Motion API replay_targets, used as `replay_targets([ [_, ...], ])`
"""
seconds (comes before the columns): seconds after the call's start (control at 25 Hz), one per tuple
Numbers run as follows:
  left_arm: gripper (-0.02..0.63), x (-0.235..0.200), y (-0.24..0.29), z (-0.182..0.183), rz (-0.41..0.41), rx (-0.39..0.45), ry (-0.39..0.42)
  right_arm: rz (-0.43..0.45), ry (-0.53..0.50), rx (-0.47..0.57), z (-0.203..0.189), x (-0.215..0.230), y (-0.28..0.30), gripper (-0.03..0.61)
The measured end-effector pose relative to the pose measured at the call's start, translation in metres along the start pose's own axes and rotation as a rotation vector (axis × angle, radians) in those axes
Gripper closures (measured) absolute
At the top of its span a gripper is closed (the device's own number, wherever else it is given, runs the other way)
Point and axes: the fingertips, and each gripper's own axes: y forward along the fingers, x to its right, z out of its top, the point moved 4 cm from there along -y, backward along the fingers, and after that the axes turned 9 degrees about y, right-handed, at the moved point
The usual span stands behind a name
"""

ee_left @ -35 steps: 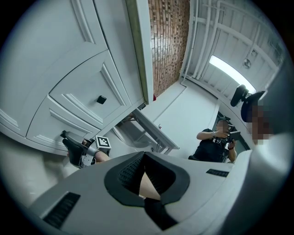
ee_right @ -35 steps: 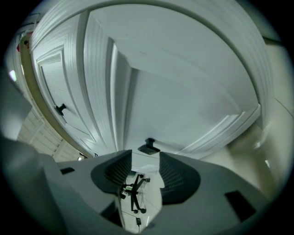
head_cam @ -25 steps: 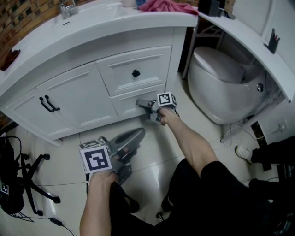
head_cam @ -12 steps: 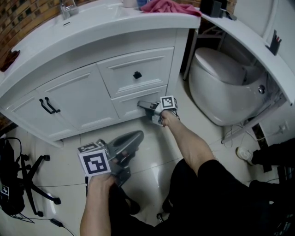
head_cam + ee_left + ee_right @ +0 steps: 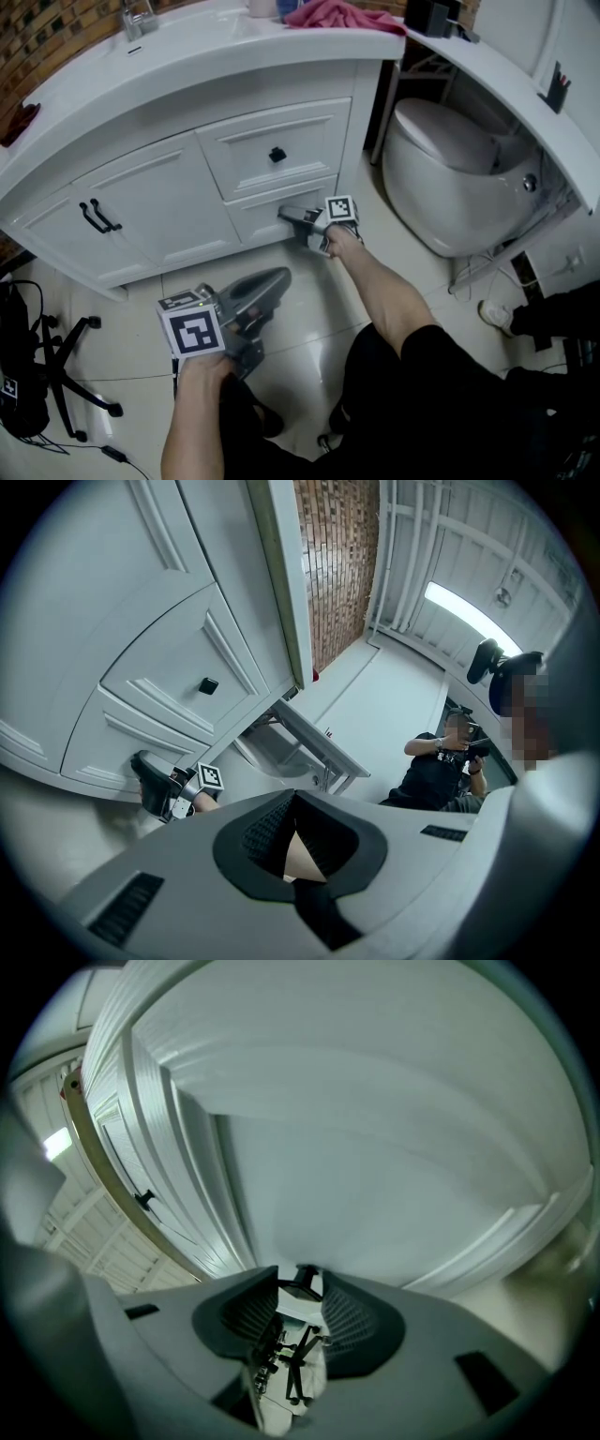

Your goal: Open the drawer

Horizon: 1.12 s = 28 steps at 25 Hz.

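Note:
The white vanity has an upper drawer (image 5: pixel 298 131) with a black knob (image 5: pixel 277 155) and a lower drawer (image 5: pixel 253 220) beneath it. My right gripper (image 5: pixel 285 214) points level at the lower drawer's front. Its jaws have just been closing. In the right gripper view the lower drawer's small black knob (image 5: pixel 305 1282) sits between the pads, and the right gripper (image 5: pixel 305 1279) is shut on it. The drawer front looks flush with the cabinet. My left gripper (image 5: pixel 279 275) hangs lower over the floor, shut and holding nothing; in its own view the left gripper (image 5: pixel 294 797) faces the vanity.
Two cabinet doors with black handles (image 5: pixel 98 216) are left of the drawers. A white toilet (image 5: pixel 450 169) stands close on the right. A chair base (image 5: pixel 66 366) and a dark bag (image 5: pixel 17 361) lie at the left. A person (image 5: pixel 439 771) stands behind.
The right gripper's jaws have drawn in around the lower drawer's knob. Both hands stay about where they were, and the drawer has not moved.

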Motion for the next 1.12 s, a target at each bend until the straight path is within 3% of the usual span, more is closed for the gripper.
replay_targets([
  [0.4, 0.623, 0.0, -0.008, 0.001, 0.015, 0.001, 0.012, -0.02, -0.044, -0.015, -0.004, -0.004, -0.003, 0.423],
  [0.68, 0.623, 0.001, -0.007, -0.001, 0.008, -0.006, 0.016, -0.05, -0.113, -0.138, -0.028, -0.01, -0.012, 0.422],
  [1.12, 0.623, 0.013, -0.003, -0.01, 0.001, -0.019, 0.017, -0.098, -0.131, -0.138, -0.043, -0.011, -0.022, 0.422],
])
